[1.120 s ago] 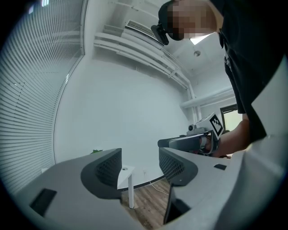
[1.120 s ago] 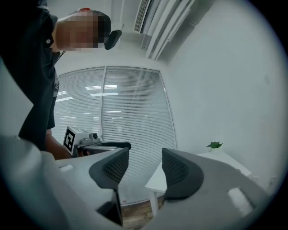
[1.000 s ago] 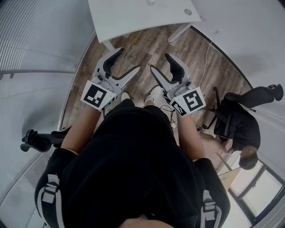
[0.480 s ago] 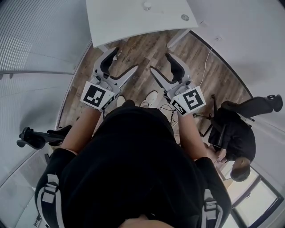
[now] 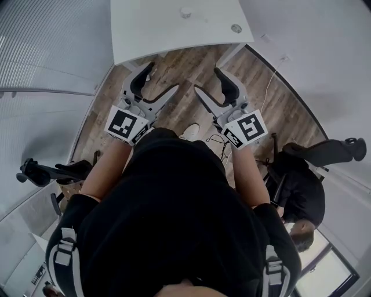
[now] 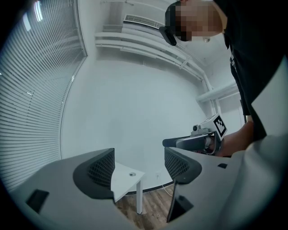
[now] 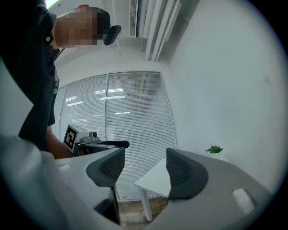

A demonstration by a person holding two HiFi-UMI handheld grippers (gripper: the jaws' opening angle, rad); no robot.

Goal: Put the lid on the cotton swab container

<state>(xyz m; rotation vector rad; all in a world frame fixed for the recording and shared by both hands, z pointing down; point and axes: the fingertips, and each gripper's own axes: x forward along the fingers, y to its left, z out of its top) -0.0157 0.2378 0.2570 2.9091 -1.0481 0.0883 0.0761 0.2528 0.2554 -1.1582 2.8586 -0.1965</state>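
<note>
A white table stands ahead, at the top of the head view. Two small round things rest on it: a whitish one and a greyish one; both are too small to tell container from lid. My left gripper and right gripper are held side by side over the wooden floor, short of the table's near edge. Both stand open with nothing between the jaws. In the left gripper view the table's corner with one small round thing shows between the open jaws of the left gripper. The right gripper also frames the table.
A person in black sits in an office chair at the right. Another chair stands at the left. A cable trails over the floor by the right wall. Slatted blinds line the left side. A small green plant shows on the table.
More of the table has come into the head view, and both grippers stand nearer its edge. The seated person at the right has slid lower in the view. Both grippers remain empty.
</note>
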